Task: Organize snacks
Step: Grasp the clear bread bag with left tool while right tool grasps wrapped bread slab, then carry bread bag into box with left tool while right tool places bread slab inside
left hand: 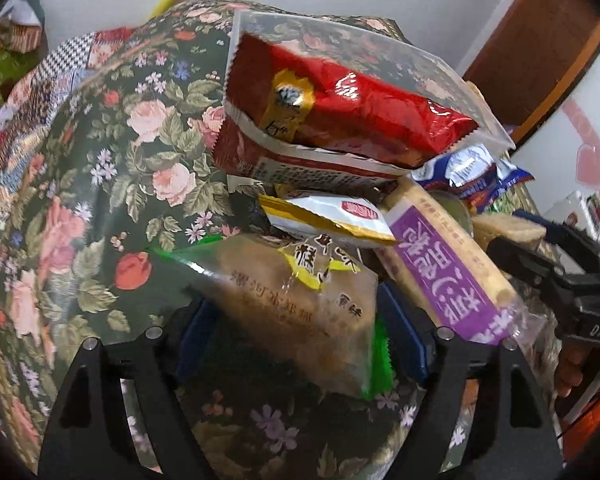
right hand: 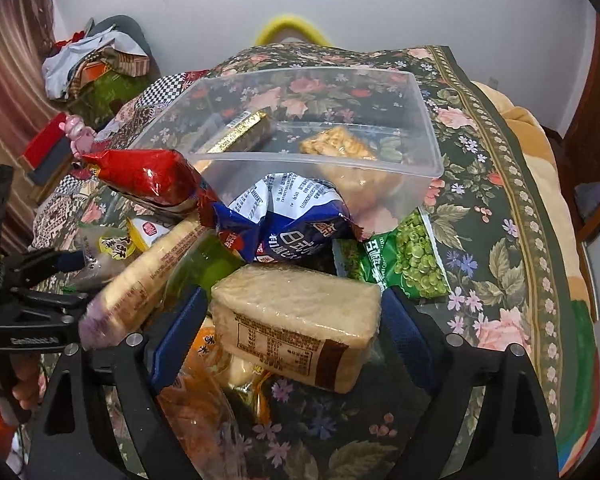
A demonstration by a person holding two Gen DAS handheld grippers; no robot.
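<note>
Step in hand, as judged: picking from the loose heap for transfer to the container; both tools are at the heap, neither yet clamped.

Right tool (right hand: 292,332): jaws spread wide, blue pads either side of the pale sandwich pack (right hand: 300,324); pads do not visibly press its sides, so it reads as straddled, not gripped; the pack is a soft rectangular block in clear film, brown label band on its near end; likely to squash if closed hard.

Left tool (left hand: 296,340): jaws likewise open, flanking the clear cake pouch (left hand: 300,308); flat, crinkly film with green edges and a yellow label, brownish content; whether the pads touch the film cannot be told.

Just beyond, in the heap on the floral cloth (right hand: 500,184) of the worktop: purple wafer pack (left hand: 448,264), long and stiff; small white-and-gold sachet (left hand: 332,220); green pea bag (right hand: 412,260), glossy; blue-and-white pouch (right hand: 284,224), puffed foil; red foil packet (right hand: 148,176), shiny, resting on others.

Furthest: clear plastic container (right hand: 420,112), rigid, rectangular, open-topped, touching the far side of the heap; inside lie a gold-wrapped bar (right hand: 240,136) and a pale cracker pack (right hand: 340,144).

Next move calls for a gentle close on the sandwich pack, a lift clear of its neighbours, then carriage over the near rim; risk: film slipping on the pads.
</note>
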